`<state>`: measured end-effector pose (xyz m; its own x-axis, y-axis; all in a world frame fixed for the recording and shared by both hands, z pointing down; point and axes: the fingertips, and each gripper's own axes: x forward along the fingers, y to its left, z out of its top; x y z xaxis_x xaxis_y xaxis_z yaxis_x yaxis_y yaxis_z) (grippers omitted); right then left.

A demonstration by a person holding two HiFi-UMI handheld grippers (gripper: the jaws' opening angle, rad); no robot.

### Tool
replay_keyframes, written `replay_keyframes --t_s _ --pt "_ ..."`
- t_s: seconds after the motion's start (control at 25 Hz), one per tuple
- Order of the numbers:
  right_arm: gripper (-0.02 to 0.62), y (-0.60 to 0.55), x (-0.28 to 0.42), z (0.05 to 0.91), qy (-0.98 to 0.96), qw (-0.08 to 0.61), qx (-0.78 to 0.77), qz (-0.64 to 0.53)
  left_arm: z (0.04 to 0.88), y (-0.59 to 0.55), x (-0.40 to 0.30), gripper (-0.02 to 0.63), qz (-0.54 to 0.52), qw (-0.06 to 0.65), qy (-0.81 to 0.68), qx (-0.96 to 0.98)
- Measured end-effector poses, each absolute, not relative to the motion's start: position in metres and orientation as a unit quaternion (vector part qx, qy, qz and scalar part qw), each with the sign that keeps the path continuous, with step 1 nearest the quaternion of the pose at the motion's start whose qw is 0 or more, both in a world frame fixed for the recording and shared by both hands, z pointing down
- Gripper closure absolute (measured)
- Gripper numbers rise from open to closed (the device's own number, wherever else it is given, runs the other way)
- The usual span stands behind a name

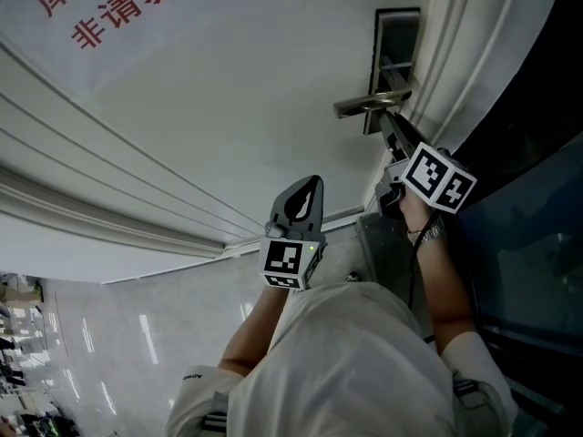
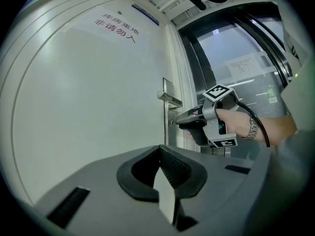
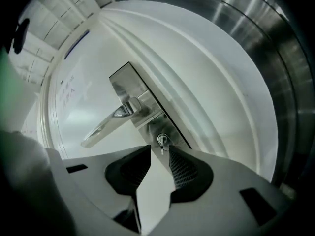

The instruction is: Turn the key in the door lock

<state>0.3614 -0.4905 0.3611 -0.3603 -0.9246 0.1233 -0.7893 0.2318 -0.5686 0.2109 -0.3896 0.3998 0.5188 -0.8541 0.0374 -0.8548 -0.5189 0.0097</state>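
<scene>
Since the key (image 3: 162,144) was just a little metal stub poking out of the steel lock plate (image 3: 129,85), right below the lever handle (image 3: 106,127) on the white door (image 1: 182,116), I'd guess it was light and rigid. It also looked thin and pretty slick, so the kind of thing that's easy to slip off. The right gripper (image 3: 160,149) pointed straight at it with its jaws parted, one tip on either side of the key. I could see a sliver of gap on both sides, so it wasn't clamped on anything as far as I could see. Best bet imo was to pinch the flat faces of the exposed head, as far onto the ribbed pads as it would go. Then roll around the key's own axis so nothing bent or twisted out. The left gripper (image 1: 305,194) hung off to the side, well clear of the lock, jaws closed together with nothing in them.
</scene>
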Motion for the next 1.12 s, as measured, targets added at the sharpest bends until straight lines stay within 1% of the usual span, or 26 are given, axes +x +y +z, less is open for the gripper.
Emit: replay_keyframes --t_s 0.16,0.28,0.52,0.6,0.64,0.76,0.92,1.12 --pt "0.500 -0.493 0.370 0.363 0.771 0.087 -0.585 -0.236 0.400 -0.388 0.210 0.597 0.012 0.014 -0.491 0.871" --pt "0.500 -0.495 0.374 0.362 0.768 0.091 -0.589 -0.236 0.400 -0.388 0.208 0.597 0.013 0.014 -0.492 0.871" --pt "0.502 -0.502 0.375 0.358 0.761 0.144 -0.562 -0.290 0.399 -0.386 0.205 0.597 0.013 0.012 -0.495 0.869" --pt "0.542 -0.504 0.373 0.357 0.763 0.155 -0.552 -0.298 0.400 -0.386 0.204 0.597 0.013 0.012 -0.496 0.868" --pt "0.578 -0.504 0.372 0.356 0.763 0.159 -0.550 -0.299 0.400 -0.386 0.204 0.597 0.013 0.012 -0.497 0.868" --pt "0.581 -0.503 0.371 0.356 0.755 0.183 -0.546 -0.315 0.400 -0.386 0.204 0.598 0.014 0.013 -0.499 0.866" --pt "0.584 -0.504 0.373 0.358 0.726 0.248 -0.516 -0.381 0.401 -0.387 0.205 0.598 0.015 0.012 -0.500 0.866" --pt "0.583 -0.504 0.374 0.360 0.701 0.289 -0.496 -0.424 0.401 -0.386 0.208 0.597 0.016 0.012 -0.502 0.865"
